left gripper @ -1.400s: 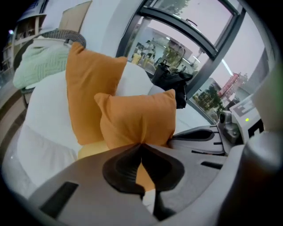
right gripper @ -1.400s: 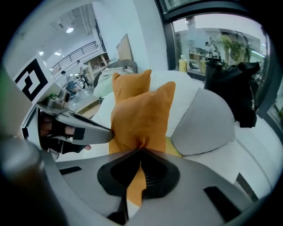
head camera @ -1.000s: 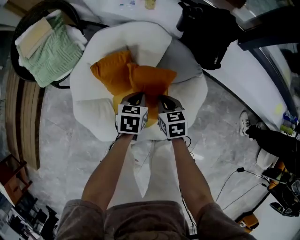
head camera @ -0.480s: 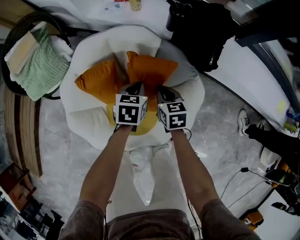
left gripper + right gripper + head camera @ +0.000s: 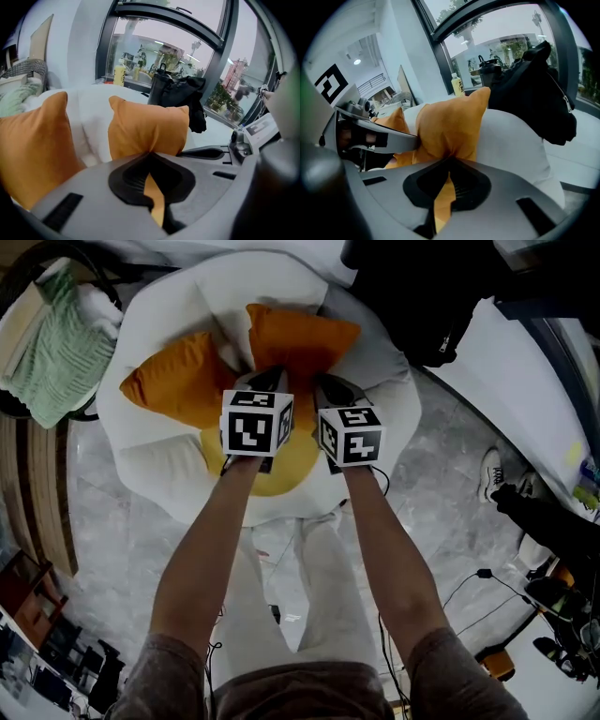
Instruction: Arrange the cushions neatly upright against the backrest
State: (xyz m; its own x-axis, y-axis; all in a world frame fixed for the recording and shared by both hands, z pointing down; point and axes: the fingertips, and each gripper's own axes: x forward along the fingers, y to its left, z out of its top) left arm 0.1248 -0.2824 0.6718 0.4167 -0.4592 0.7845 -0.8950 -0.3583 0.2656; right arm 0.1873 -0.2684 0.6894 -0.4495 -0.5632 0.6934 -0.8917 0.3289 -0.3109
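Note:
Two orange cushions sit on a white flower-shaped chair (image 5: 164, 470) with a yellow seat (image 5: 281, 460). One cushion (image 5: 173, 382) leans at the left, against the white back petals. The other cushion (image 5: 298, 338) stands at the centre back, and both grippers hold its near edge. My left gripper (image 5: 265, 382) is shut on its left part, with orange fabric (image 5: 147, 126) bunched between the jaws (image 5: 151, 157). My right gripper (image 5: 330, 390) is shut on its right part (image 5: 450, 124), fabric pinched there too (image 5: 449, 164). The left cushion (image 5: 33, 145) shows beside it in the left gripper view.
A dark round basket with a green blanket (image 5: 52, 343) stands left of the chair. A black bag (image 5: 422, 306) lies on a white ledge behind right, next to a grey cushion (image 5: 375, 362). A shoe (image 5: 492, 474) and cables (image 5: 469, 592) lie on the marble floor at right.
Both grippers have carried the held orange cushion forward and down toward the chair's back. It now stands apart from the left cushion instead of overlapping it.

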